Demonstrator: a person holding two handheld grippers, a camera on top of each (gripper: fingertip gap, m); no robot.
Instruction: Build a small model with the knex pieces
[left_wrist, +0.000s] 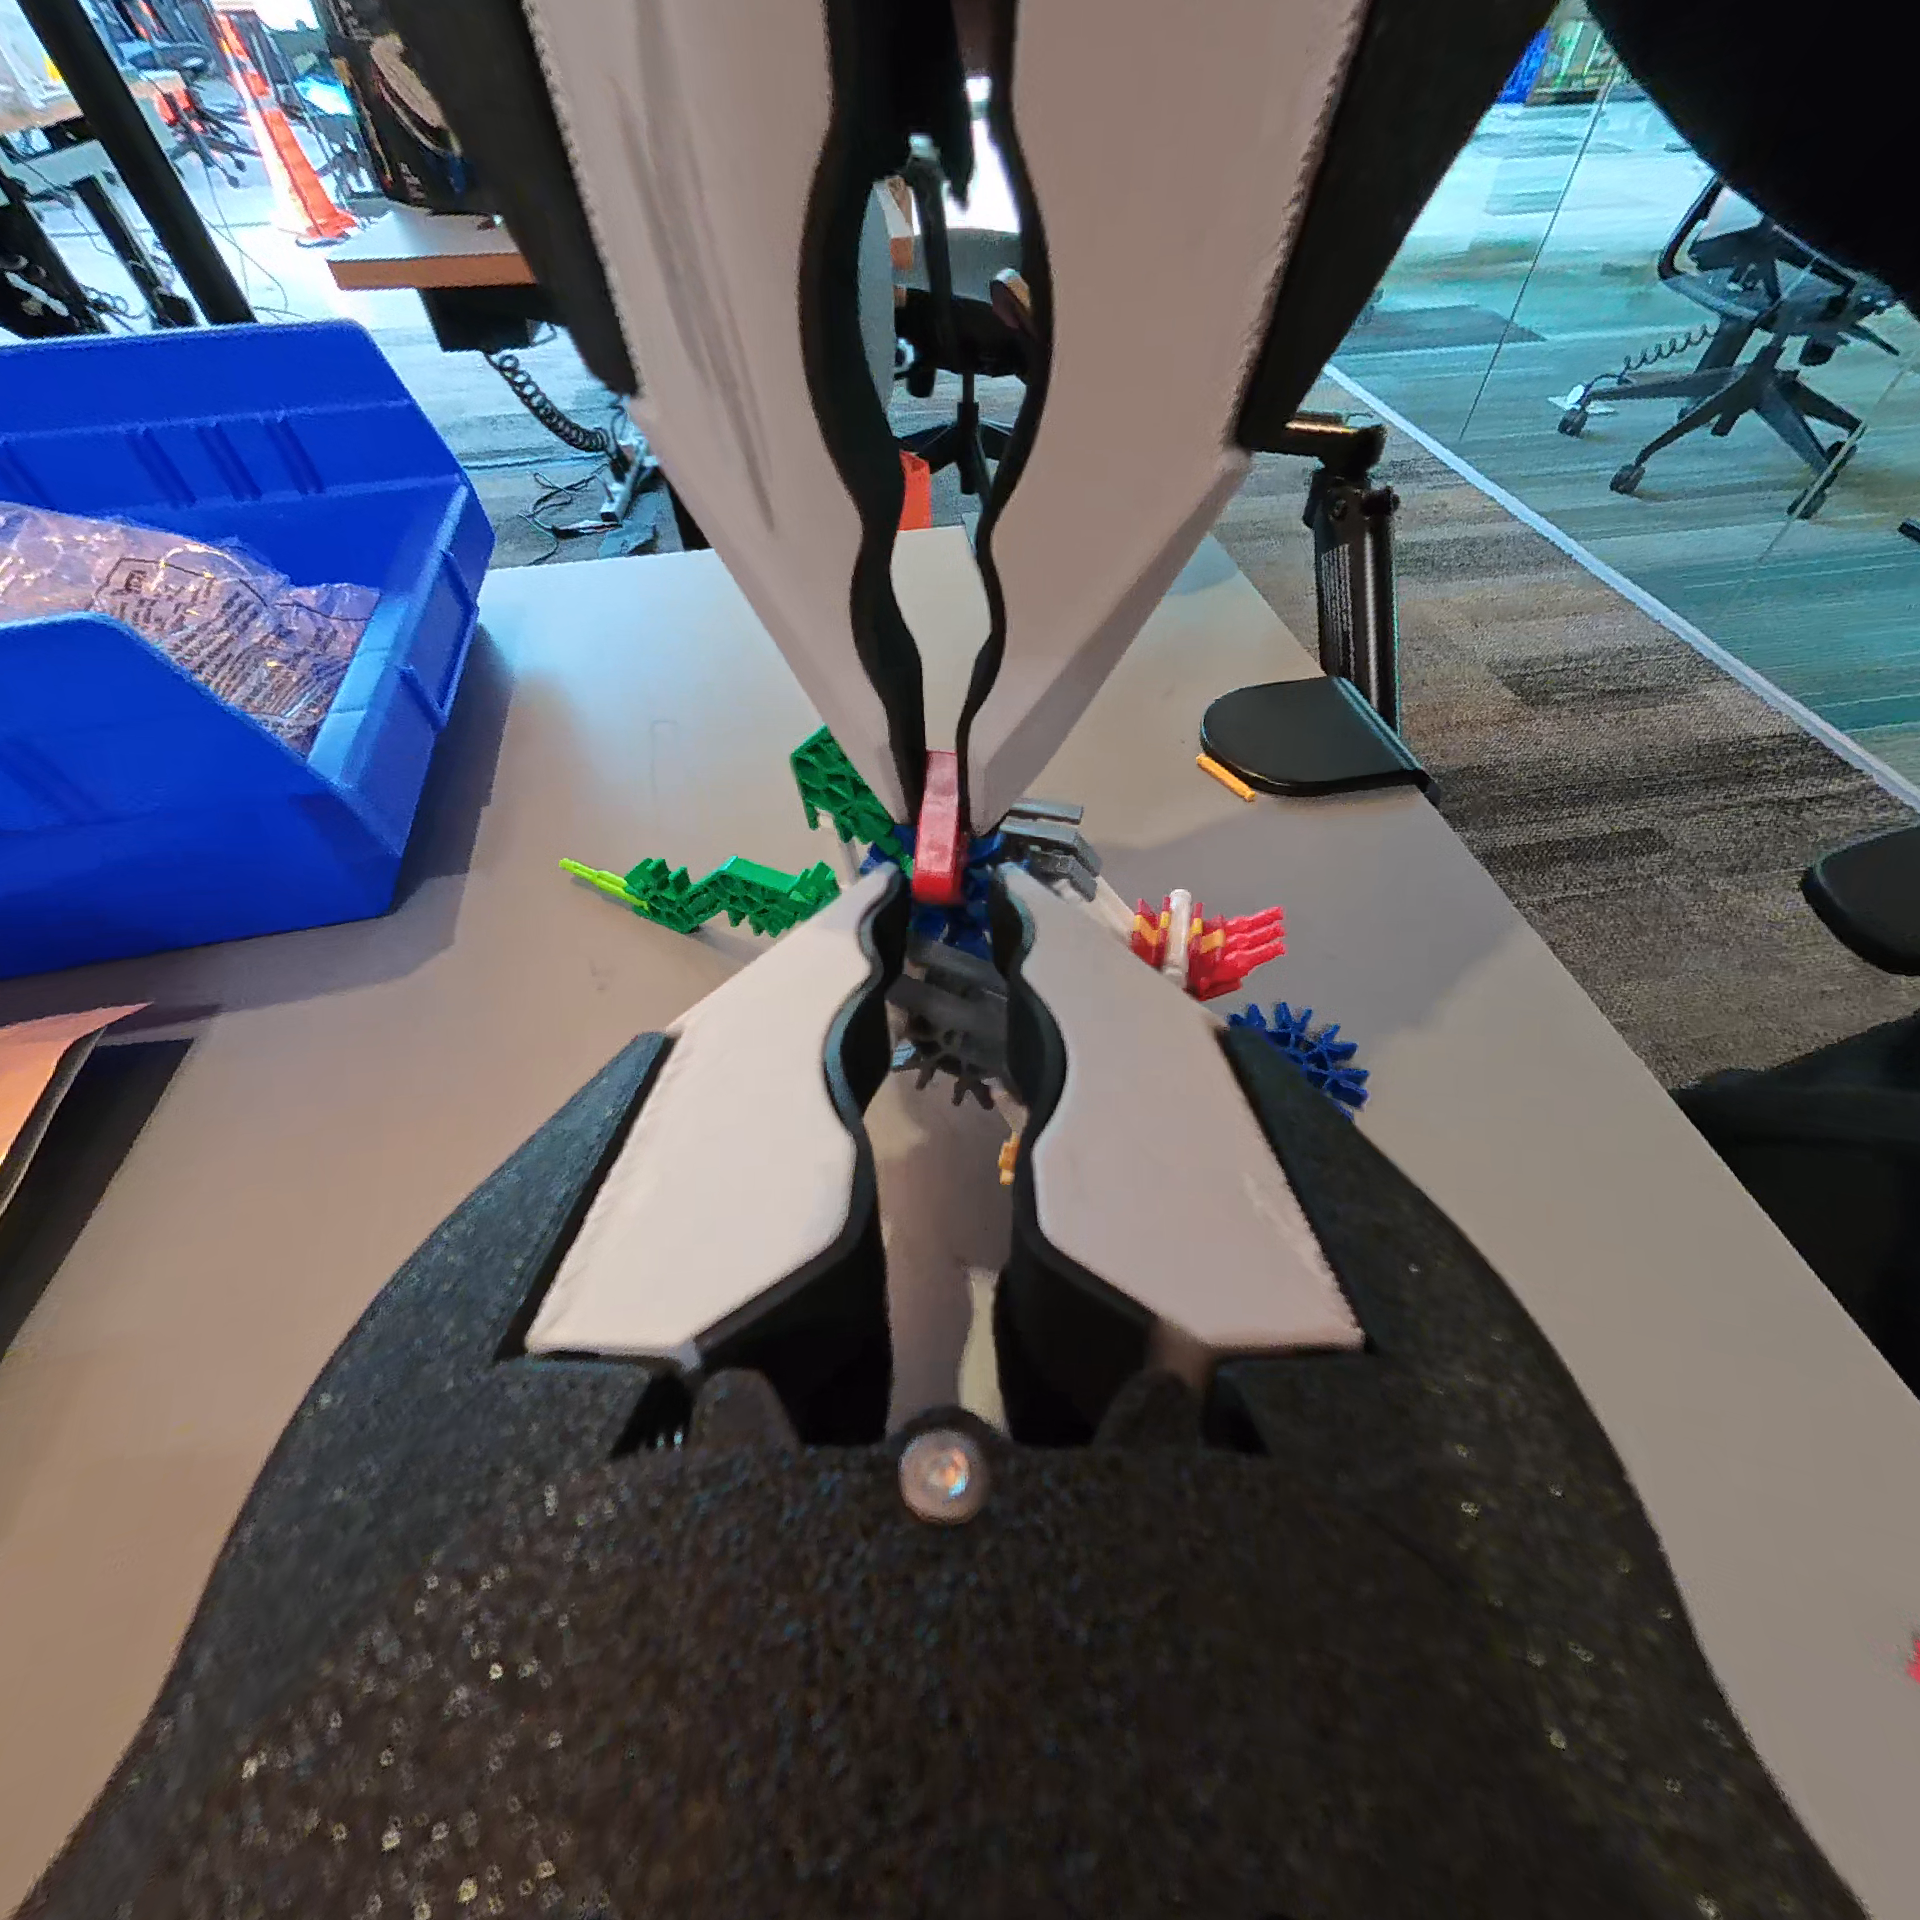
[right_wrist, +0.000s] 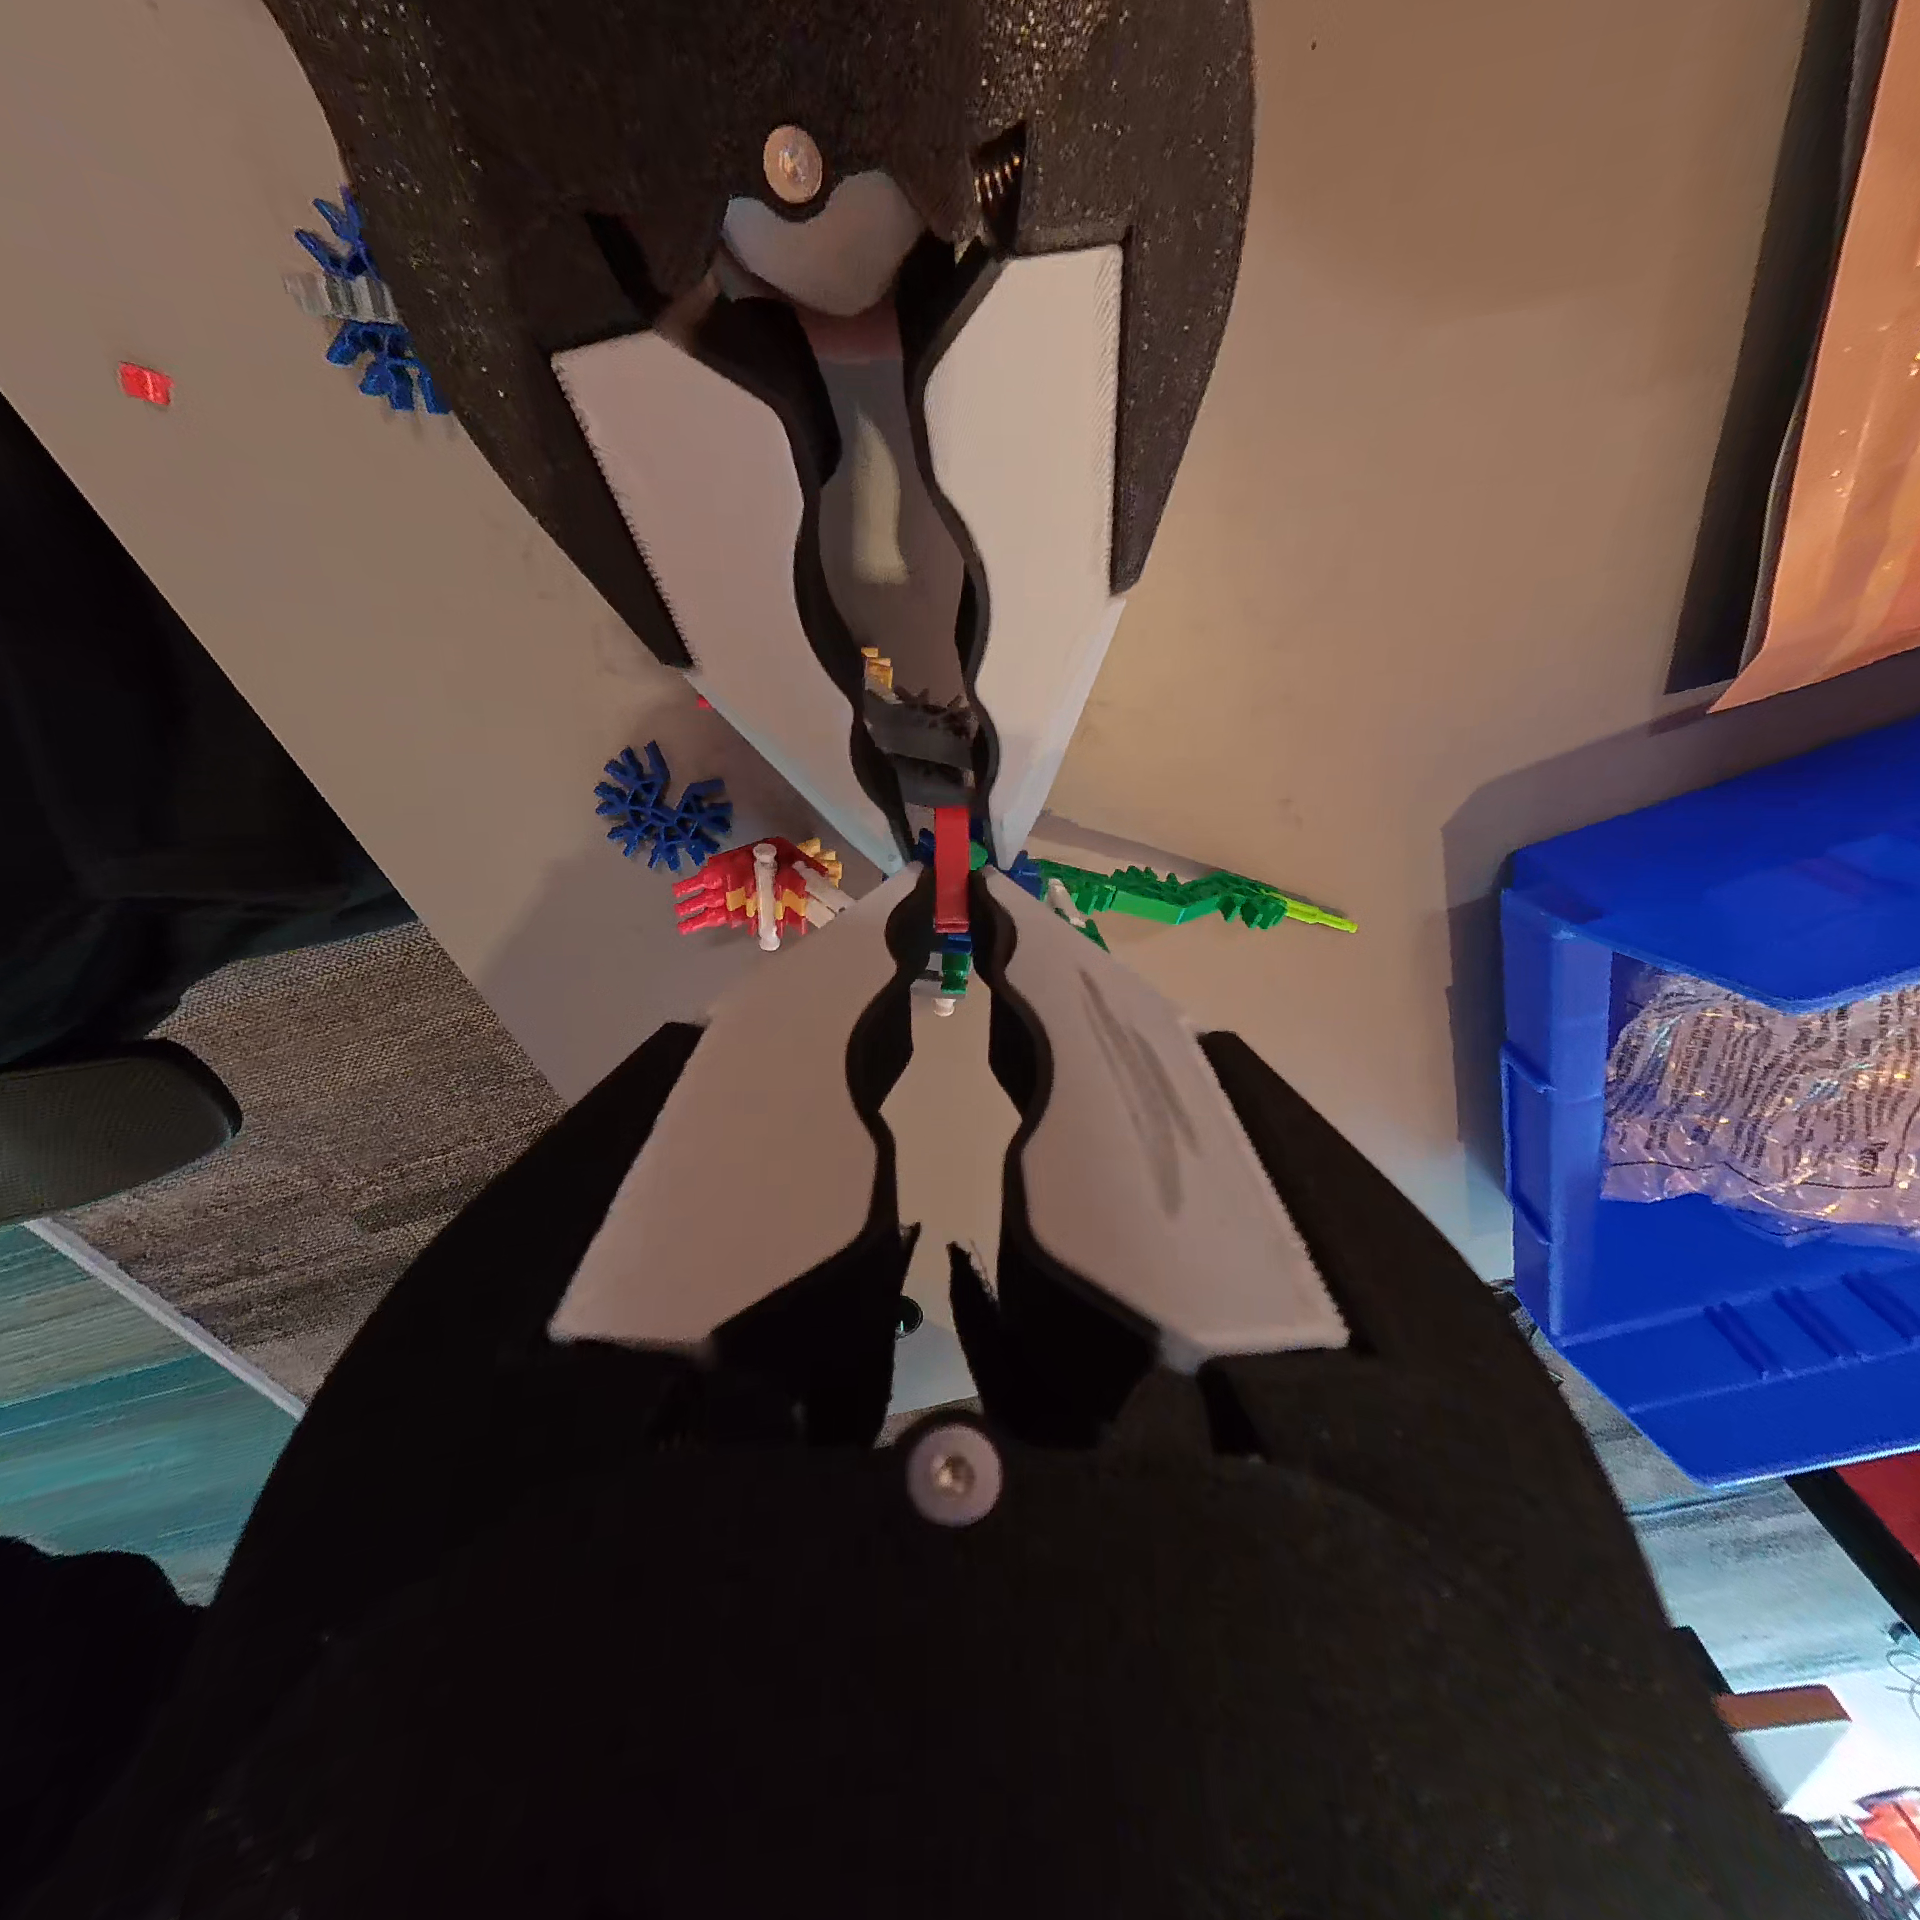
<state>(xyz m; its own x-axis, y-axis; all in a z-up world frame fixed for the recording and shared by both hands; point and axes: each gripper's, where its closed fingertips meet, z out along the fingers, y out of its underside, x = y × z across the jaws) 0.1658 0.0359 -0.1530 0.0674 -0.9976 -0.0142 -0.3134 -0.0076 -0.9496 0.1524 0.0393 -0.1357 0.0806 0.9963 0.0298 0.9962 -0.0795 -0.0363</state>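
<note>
Tongs meet nose to nose above the pale grey tabletop (left_wrist: 416, 1143), tips almost touching.

- Left tongs (left_wrist: 945, 896): narrow, clamped on a dark grey toothed plastic connector (right_wrist: 925, 740). It sits a little way back from the tips and belongs to a small built cluster of grey, blue and white pieces.
- Right tongs (right_wrist: 948, 888): narrow, pinching a flat red plastic piece (right_wrist: 951, 868) edge-on at the very tips. The piece stands upright between the two noses, against blue parts of the same cluster.

My read of the hold: the red piece is caught by little more than the pad ends, so purchase looks thin. I'd keep both wrists level and make no sideways twist. I cannot tell whether the red piece is seated in the cluster or only touching it.

Around the tongs:
- Left of the left tongs lies a bright green toothed plastic chain (left_wrist: 727, 894). Farther out is a blue plastic bin (left_wrist: 208, 665) holding a crinkled clear bag (left_wrist: 177, 613).
- Right of them lies a red-and-yellow finned bundle on a white rod (left_wrist: 1210, 940), with a blue snowflake-shaped connector (left_wrist: 1304, 1049) just beyond.
</note>
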